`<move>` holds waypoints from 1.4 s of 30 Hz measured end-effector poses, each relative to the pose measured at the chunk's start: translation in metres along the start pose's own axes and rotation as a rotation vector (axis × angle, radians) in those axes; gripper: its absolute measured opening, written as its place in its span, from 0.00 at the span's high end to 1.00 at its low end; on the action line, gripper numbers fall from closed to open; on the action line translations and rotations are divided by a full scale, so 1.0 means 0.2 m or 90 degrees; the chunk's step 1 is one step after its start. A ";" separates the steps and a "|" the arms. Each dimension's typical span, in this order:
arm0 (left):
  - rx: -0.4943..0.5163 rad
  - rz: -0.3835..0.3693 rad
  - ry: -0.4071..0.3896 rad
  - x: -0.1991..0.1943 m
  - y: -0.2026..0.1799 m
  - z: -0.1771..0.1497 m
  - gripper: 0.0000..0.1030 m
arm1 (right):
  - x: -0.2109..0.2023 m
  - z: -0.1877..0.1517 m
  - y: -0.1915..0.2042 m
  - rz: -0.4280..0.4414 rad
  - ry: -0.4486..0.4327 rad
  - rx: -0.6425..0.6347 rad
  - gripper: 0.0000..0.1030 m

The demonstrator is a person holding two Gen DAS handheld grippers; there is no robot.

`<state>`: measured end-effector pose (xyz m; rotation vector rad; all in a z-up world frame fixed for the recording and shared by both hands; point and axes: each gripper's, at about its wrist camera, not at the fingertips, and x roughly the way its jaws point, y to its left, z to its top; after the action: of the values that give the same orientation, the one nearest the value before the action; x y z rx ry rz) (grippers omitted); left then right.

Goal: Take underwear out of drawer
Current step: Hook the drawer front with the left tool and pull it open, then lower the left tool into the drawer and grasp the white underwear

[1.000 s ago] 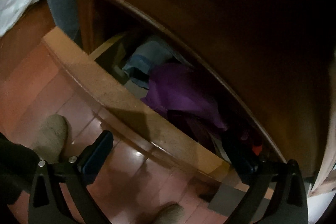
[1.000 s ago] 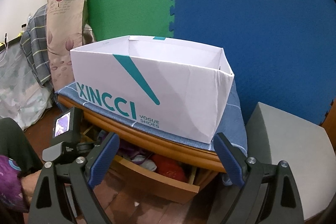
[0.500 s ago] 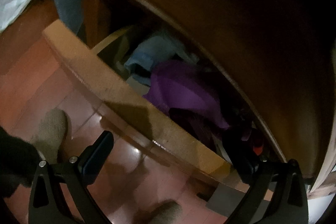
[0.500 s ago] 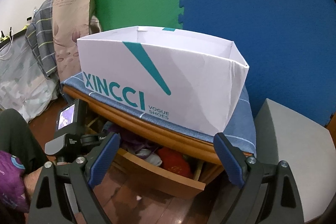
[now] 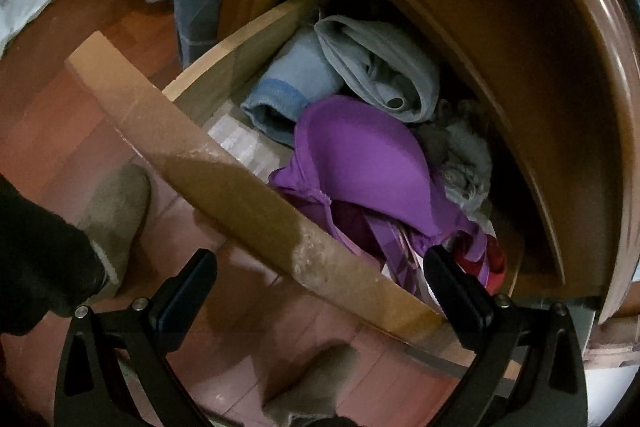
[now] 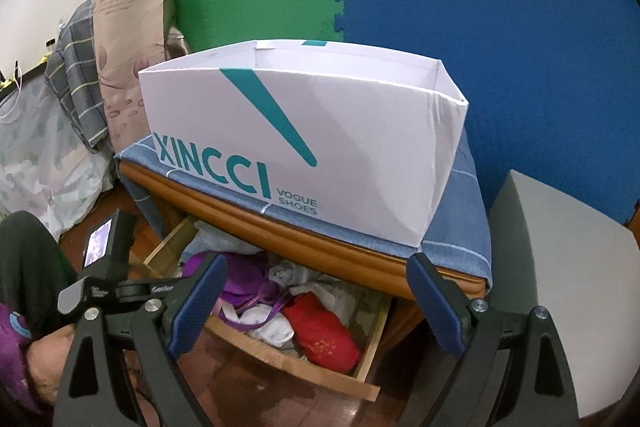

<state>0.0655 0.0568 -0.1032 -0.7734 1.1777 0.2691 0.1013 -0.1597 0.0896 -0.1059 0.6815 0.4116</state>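
Drawer (image 5: 224, 183) now stands further out than a second ago. Left gripper (image 5: 320, 291) straddles its front panel, jaws spread, gripping nothing; right gripper (image 6: 316, 303) hovers above, likewise spread. Inside lies the purple bra (image 5: 360, 155), cup upward, beside grey-blue folded garments (image 5: 360, 71).

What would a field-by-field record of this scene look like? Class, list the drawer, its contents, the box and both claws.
drawer: wooden drawer pulled open under the cabinet top
contents: purple bra on top; grey garment and blue garment behind it; red item at the drawer's other end
box: white shoe box, open-topped, on a blue cloth
left claw: left claw open, empty, over the drawer front
right claw: right claw open, empty, held above the drawer
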 end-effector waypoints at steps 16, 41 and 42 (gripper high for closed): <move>0.046 0.022 0.062 -0.13 0.10 0.02 0.00 | 0.00 -0.01 -0.04 0.019 0.012 0.032 0.09; 0.268 0.060 -0.096 -0.57 -0.03 0.17 0.03 | -0.04 -0.01 -0.06 0.036 0.011 0.051 0.09; 0.283 0.037 -0.101 -0.64 -0.01 0.17 0.02 | -0.04 -0.01 -0.06 0.037 0.011 0.050 0.09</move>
<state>0.0421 0.1029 0.0198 -0.3226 1.0584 0.1065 0.0981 -0.1741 0.0925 -0.0158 0.7188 0.4390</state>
